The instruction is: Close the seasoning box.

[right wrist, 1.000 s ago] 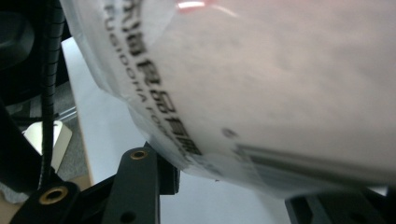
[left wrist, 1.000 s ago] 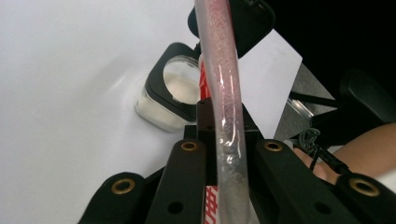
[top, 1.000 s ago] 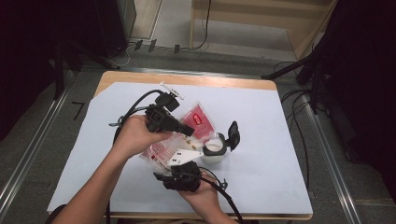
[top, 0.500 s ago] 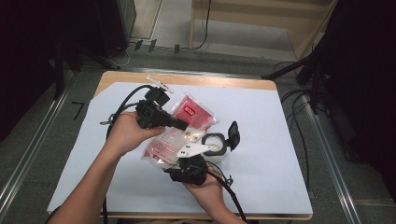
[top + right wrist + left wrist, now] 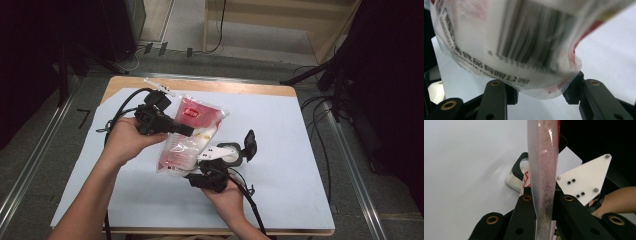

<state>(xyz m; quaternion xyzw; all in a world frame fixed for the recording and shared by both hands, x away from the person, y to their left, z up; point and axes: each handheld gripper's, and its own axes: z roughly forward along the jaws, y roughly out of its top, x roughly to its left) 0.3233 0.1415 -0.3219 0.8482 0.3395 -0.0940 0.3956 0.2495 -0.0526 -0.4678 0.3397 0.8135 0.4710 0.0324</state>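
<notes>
The left claw [image 5: 541, 202] is clamped tight on the thin edge of a red-and-clear food pouch [image 5: 187, 135], holding it up off the worktop [image 5: 300, 150] near the middle. The right claw [image 5: 540, 93] stands partly open, cupping the pouch's lower corner; whether its pads press cannot be told. A small white jar [image 5: 227, 154] with a black flip lid stands just right of the pouch. To do this well, the left grip should stay firm while the right steadies the bottom. A barcode shows on the pouch, and blurred print that seems to include "FOOD".
</notes>
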